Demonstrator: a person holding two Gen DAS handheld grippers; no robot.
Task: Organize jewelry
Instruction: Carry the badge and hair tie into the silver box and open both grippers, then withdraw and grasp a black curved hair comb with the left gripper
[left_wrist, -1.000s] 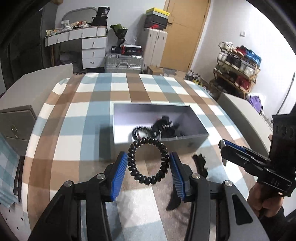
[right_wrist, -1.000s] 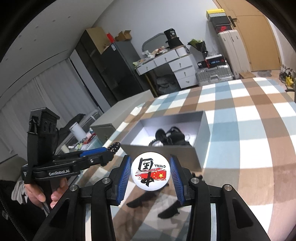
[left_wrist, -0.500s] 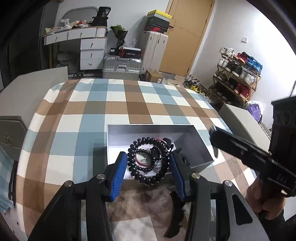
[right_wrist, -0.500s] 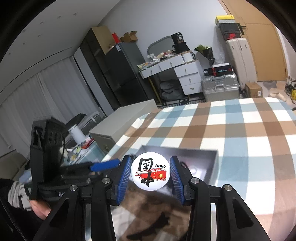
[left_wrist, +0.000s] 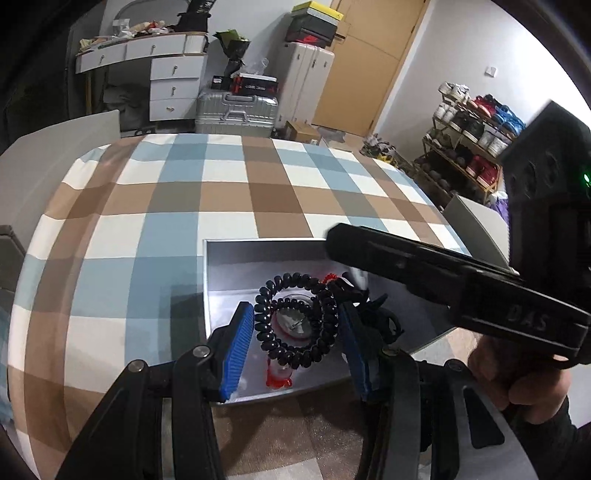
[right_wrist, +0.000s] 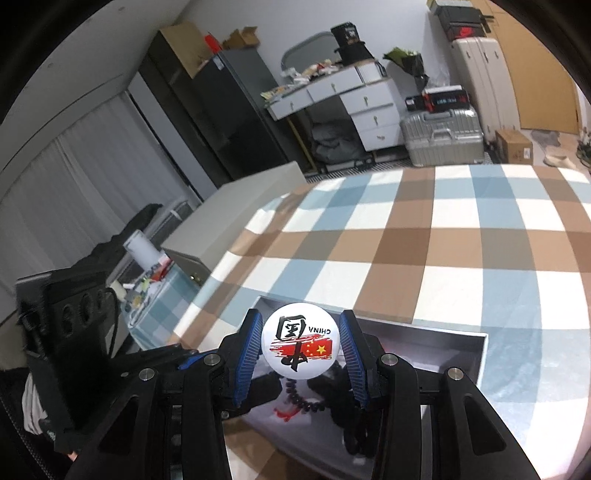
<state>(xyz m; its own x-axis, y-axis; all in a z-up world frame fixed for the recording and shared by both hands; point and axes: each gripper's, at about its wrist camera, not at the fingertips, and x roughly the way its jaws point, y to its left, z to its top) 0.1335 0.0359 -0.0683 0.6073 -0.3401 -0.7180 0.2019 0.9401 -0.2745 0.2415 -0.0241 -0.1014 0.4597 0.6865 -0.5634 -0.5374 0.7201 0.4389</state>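
From the left wrist camera, the left gripper (left_wrist: 297, 332) hangs over the near part of the shallow grey rectangular cardboard box (left_wrist: 258, 243) that sits on the blue, brown and white checked tablecloth (left_wrist: 155, 206). Its blue-padded fingers stand part-way apart with the black beaded bracelet (left_wrist: 295, 326) looped between them, so the bracelet appears held above the box floor and not yet let go. Inside the box, below the bracelet, lie a round clear-looking piece and a small red item near the front wall, and a tangle of black jewelry (left_wrist: 380, 321) toward the right side; what exactly these are is hard to tell. The right gripper's black body crosses above the right half of the box. From the right wrist camera, the right gripper (right_wrist: 301, 347) is closed down onto a round white pin badge with black calligraphy and a red flag (right_wrist: 300, 347), pinched edge to edge and carried above the box's near-left corner. The box (right_wrist: 476, 354) below shows dark beads, a red scrap and black pieces on its pale floor. Judging by this, some jewelry is already in the box; bracelet and badge remain to be released.
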